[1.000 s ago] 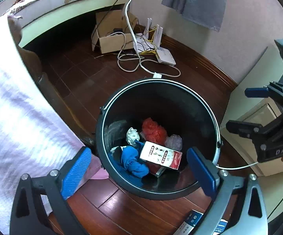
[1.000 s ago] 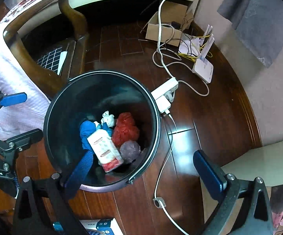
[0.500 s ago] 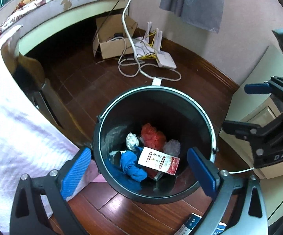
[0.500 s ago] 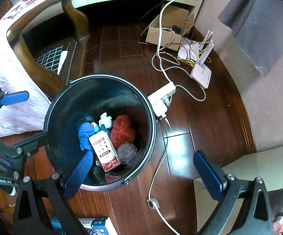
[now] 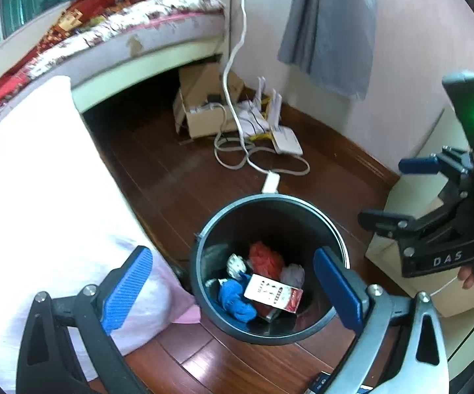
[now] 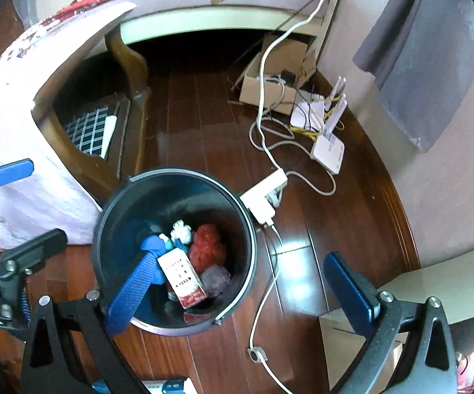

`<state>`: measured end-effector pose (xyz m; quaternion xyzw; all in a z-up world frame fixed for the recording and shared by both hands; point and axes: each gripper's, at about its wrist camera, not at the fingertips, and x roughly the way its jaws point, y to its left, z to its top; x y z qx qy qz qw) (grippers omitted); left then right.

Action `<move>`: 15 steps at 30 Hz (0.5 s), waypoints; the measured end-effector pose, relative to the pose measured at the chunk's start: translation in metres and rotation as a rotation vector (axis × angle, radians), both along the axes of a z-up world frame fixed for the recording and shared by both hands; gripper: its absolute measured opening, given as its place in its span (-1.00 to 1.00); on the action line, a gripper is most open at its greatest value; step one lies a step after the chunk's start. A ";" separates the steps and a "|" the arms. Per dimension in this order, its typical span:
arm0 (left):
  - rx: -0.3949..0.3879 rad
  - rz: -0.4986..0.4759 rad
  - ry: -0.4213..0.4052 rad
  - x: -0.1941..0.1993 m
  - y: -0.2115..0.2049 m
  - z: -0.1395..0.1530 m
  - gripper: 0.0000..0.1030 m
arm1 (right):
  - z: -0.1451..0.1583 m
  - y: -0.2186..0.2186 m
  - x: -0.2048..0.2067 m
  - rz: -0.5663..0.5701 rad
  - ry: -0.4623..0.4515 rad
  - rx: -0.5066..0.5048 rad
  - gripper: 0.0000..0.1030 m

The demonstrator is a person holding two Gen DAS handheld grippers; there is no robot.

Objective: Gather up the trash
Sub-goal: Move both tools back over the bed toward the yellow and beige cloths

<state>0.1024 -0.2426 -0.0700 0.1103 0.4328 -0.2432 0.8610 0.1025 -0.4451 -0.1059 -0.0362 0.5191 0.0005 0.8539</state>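
Note:
A black round trash bin stands on the wooden floor; it also shows in the right wrist view. Inside lie a white and red carton, a blue crumpled piece, a red wad, a white wad and a grey bag. My left gripper is open and empty above the bin. My right gripper is open and empty above the bin's right rim; it also shows at the right of the left wrist view.
A white power strip and cables lie beside the bin. A router and cardboard box sit by the wall. A white-draped wooden chair stands left. A bed is behind. A blue-white box lies on the floor.
Both grippers have risen and drawn back from the bin, which looks smaller now. Both stay open and empty. The bin's contents have not moved.

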 end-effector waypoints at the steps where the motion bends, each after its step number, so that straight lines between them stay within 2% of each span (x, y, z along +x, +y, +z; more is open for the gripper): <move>1: -0.008 0.007 -0.013 0.000 0.006 0.008 0.93 | 0.003 0.002 0.000 0.002 -0.007 0.003 1.00; 7: -0.038 0.055 -0.062 0.001 0.038 0.035 0.93 | 0.024 0.027 -0.001 0.043 -0.049 0.006 1.00; 15: -0.060 0.159 -0.112 0.011 0.091 0.054 0.94 | 0.054 0.069 0.010 0.122 -0.107 -0.009 1.00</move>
